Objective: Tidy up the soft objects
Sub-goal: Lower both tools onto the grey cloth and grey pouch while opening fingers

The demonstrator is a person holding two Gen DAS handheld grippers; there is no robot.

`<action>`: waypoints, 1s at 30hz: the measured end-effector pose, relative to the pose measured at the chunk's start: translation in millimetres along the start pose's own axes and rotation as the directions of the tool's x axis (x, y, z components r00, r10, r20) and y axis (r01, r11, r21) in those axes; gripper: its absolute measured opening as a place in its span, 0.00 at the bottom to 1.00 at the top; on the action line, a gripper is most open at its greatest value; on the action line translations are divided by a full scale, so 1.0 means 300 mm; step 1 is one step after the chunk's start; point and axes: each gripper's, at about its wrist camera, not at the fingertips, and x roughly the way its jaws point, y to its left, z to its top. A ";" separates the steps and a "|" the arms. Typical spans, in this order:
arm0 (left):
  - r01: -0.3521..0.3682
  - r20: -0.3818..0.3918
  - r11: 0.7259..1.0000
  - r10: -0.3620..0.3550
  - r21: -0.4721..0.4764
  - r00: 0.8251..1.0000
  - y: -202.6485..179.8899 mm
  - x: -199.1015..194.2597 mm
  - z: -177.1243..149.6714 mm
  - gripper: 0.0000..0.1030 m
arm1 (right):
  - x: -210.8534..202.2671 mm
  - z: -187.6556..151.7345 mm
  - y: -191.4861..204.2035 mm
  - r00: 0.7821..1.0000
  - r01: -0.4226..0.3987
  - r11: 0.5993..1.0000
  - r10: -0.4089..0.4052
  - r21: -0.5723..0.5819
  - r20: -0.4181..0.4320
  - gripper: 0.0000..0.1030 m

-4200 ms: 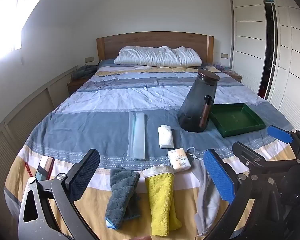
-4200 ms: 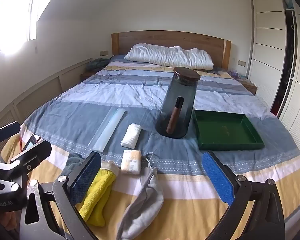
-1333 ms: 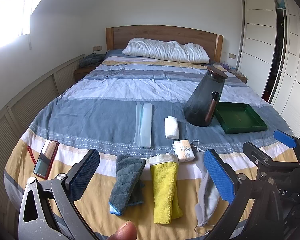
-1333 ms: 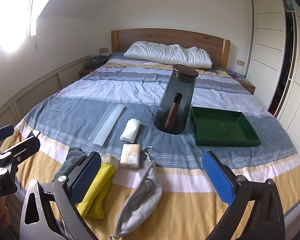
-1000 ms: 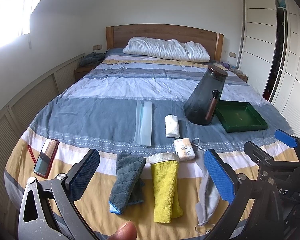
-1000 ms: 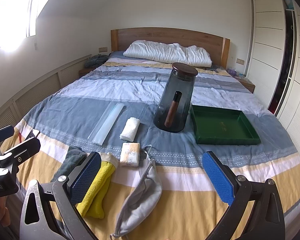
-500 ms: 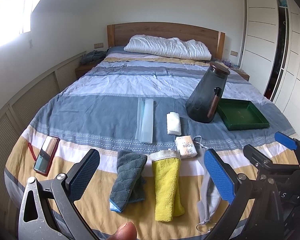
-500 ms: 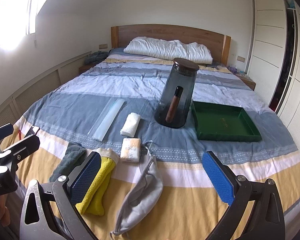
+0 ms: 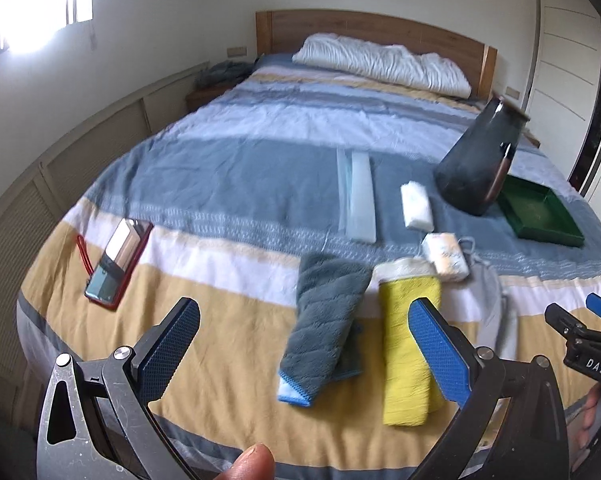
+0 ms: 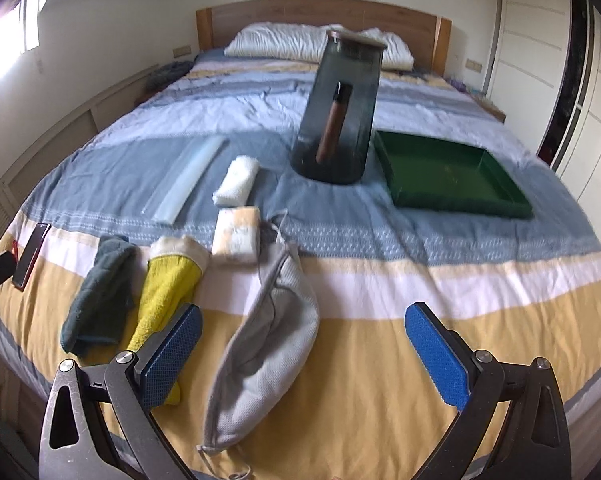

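On the striped bed lie a folded grey towel, a folded yellow cloth, a grey drawstring pouch, a tissue pack and a white rolled cloth. My left gripper is open and empty above the bed's near edge, just in front of the grey towel. My right gripper is open and empty over the near end of the pouch.
A dark glass jar with a brown tube stands mid-bed beside a green tray. A clear flat sleeve lies left of the white roll. A red-cased phone lies at the left edge. Pillow and headboard are far back.
Both grippers have moved down and forward toward the cloths. The left view has swung to the left and the right view has dropped closer to the pouch. Both jaws stay open.
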 end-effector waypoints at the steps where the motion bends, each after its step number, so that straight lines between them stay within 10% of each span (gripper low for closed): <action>1: 0.002 -0.013 1.000 -0.002 0.000 1.000 0.000 0.018 -0.007 0.99 | 0.015 0.000 0.002 1.000 -0.006 1.000 0.006 0.004 -0.016 1.00; 30: -0.021 -0.273 0.997 0.040 0.073 0.961 -0.089 0.437 -0.080 0.99 | 0.402 0.014 0.041 0.985 -0.031 0.999 0.027 -0.020 -0.173 1.00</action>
